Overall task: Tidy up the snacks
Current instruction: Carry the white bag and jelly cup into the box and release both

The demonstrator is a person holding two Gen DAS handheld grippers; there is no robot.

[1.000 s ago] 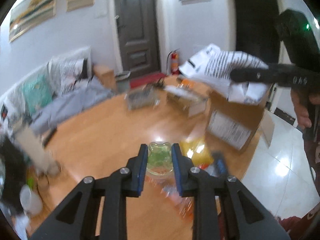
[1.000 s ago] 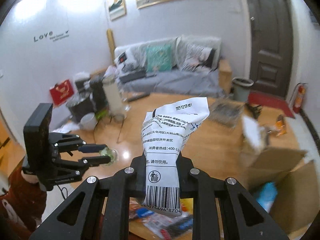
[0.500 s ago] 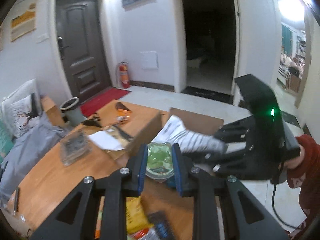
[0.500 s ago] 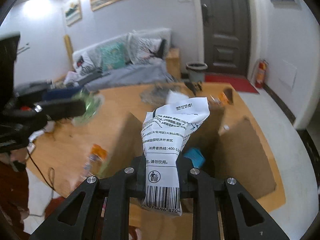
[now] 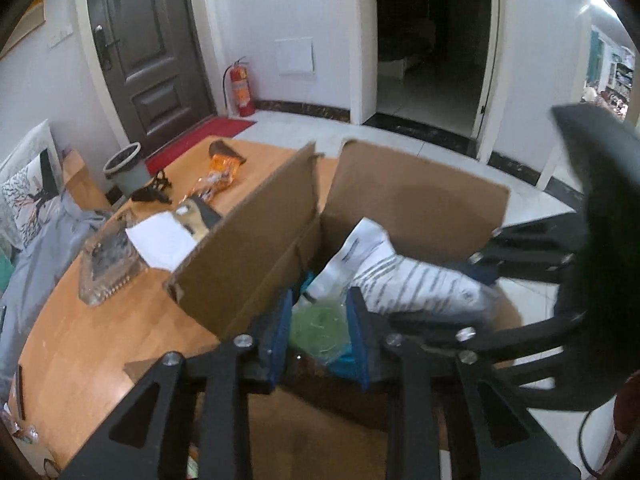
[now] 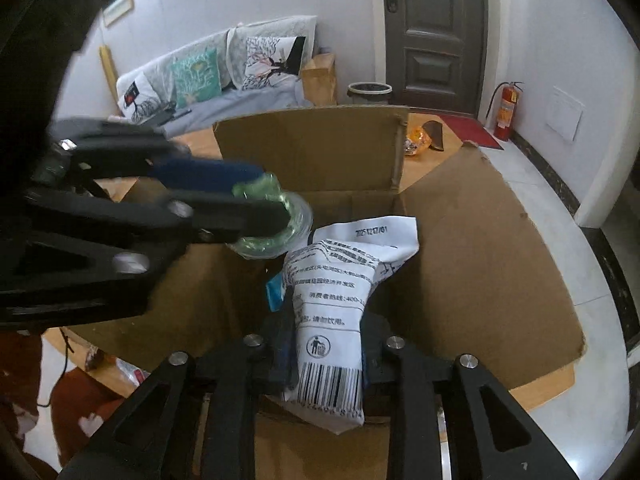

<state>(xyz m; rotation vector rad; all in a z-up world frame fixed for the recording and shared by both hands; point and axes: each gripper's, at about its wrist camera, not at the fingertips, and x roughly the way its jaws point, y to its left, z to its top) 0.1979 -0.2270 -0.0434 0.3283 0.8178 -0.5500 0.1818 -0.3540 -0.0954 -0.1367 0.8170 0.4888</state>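
Note:
An open cardboard box (image 5: 416,204) (image 6: 312,152) stands on the wooden table (image 5: 100,340). My left gripper (image 5: 319,332) is shut on a clear green jelly cup (image 5: 318,330) and holds it over the box opening; it also shows in the right wrist view (image 6: 276,220). My right gripper (image 6: 326,344) is shut on a white printed snack bag (image 6: 340,300) and holds it over the box beside the cup; the bag also shows in the left wrist view (image 5: 392,276). A blue packet (image 6: 276,290) lies inside the box.
An orange snack bag (image 5: 222,168) (image 6: 418,144), white paper (image 5: 164,242), a clear glass tray (image 5: 106,258) and a black object (image 5: 154,192) lie on the far table. A bin (image 5: 124,168) and a sofa (image 6: 208,84) stand beyond. Loose packets (image 6: 124,368) lie near the table's front edge.
Both grippers have moved in over the open box, each still holding its item. The cup and the bag are now lower, close together at the box opening.

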